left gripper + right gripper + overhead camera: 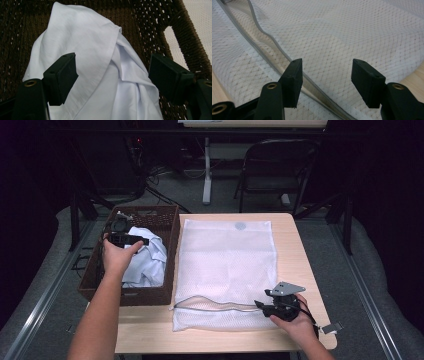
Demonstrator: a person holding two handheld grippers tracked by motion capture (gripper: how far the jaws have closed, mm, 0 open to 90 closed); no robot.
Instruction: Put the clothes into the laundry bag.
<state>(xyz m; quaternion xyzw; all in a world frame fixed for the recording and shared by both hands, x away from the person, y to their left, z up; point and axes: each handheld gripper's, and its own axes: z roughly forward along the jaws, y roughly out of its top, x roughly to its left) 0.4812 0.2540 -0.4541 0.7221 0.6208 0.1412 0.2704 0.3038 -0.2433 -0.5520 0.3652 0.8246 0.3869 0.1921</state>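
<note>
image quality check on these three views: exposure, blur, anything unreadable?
High view: surroundings nearly black, table lit, picture soft. Left gripper view: white garment sharp, folds readable, basket weave dark. Right gripper view: mesh bag and zipper crisp nearby, softer toward the top; no glare.

I see smooth white cloth [100, 65] lying in a rough, dark brown woven basket [165, 227], a white mesh bag [227, 265] with a grey zip on a pale, matt wood-look table [295, 245].

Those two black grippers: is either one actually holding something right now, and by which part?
Nothing is held. The left gripper stands open over the white cloth in the basket; the right gripper stands open over the mesh bag, near its zipper.
</note>
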